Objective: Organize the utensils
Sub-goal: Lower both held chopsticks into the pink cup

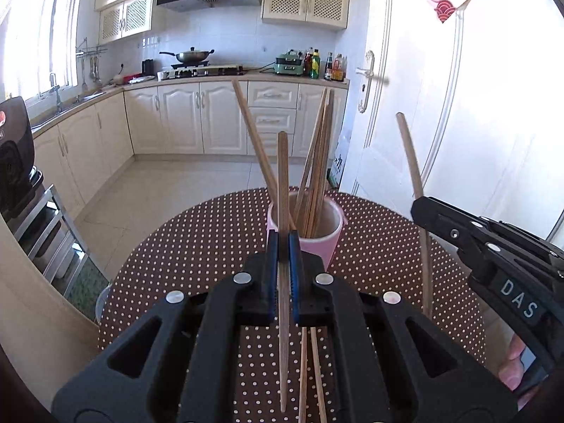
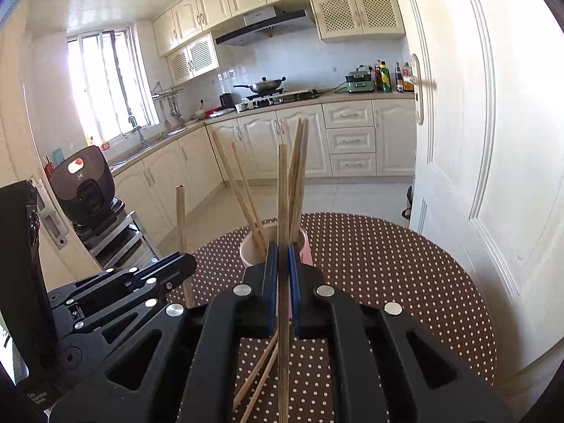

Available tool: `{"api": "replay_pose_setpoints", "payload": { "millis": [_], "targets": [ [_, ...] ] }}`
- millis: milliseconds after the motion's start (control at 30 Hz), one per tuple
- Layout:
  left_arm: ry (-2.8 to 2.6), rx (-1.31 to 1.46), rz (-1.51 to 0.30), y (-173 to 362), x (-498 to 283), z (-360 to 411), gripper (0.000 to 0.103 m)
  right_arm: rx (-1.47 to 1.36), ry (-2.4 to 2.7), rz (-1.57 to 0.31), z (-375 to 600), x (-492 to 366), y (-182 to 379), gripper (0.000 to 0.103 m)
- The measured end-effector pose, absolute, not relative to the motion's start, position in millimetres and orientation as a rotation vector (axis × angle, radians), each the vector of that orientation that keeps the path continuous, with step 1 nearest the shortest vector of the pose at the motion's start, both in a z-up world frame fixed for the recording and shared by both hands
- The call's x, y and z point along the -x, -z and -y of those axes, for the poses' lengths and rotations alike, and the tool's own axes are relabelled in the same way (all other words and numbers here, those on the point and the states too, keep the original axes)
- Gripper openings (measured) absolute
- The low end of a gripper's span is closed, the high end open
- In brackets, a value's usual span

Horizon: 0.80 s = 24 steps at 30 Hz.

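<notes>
A pink cup (image 1: 322, 243) with several wooden chopsticks (image 1: 319, 162) stands on the round brown polka-dot table (image 1: 197, 246). My left gripper (image 1: 283, 243) is shut on one upright chopstick (image 1: 282, 176) just in front of the cup. My right gripper (image 2: 283, 250) is shut on another upright chopstick (image 2: 282, 190), close to the cup (image 2: 306, 246). The right gripper also shows in the left wrist view (image 1: 423, 208), with its chopstick (image 1: 410, 155). Two loose chopsticks (image 1: 310, 370) lie on the table under the left gripper; they also show in the right wrist view (image 2: 259, 377).
A white door (image 1: 476, 123) stands close on the right of the table. A metal rack with a black appliance (image 2: 88, 190) stands to the left. Kitchen counters with a stove and wok (image 1: 192, 57) line the far wall.
</notes>
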<state>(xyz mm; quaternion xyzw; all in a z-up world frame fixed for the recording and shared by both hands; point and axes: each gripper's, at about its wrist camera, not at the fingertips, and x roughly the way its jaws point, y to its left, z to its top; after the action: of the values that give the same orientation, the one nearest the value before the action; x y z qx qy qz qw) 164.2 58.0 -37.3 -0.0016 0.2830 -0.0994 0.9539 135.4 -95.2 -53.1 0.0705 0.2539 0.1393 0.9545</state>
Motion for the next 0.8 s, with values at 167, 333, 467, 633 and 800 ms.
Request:
{"api": "replay_pose_setpoints", "payload": {
  "millis": [167, 333, 467, 633, 800],
  "targets": [
    [0.205, 0.003, -0.53, 22, -165, -56, 0.006, -0.145, -0.288, -0.471, 94, -144, 40, 0.005],
    [0.215, -0.003, -0.494, 7, -168, -52, 0.006, -0.161, -0.29, -0.442, 94, -152, 30, 0.005],
    [0.221, -0.007, -0.469, -5, -170, -48, 0.006, -0.173, -0.283, -0.423, 96, -159, 26, 0.005],
    [0.226, -0.014, -0.435, -20, -172, -45, 0.006, -0.185, -0.268, -0.395, 97, -164, 19, 0.005],
    [0.237, -0.027, -0.408, -38, -172, -42, 0.006, -0.199, -0.258, -0.371, 101, -170, 11, 0.005]
  ]
}}
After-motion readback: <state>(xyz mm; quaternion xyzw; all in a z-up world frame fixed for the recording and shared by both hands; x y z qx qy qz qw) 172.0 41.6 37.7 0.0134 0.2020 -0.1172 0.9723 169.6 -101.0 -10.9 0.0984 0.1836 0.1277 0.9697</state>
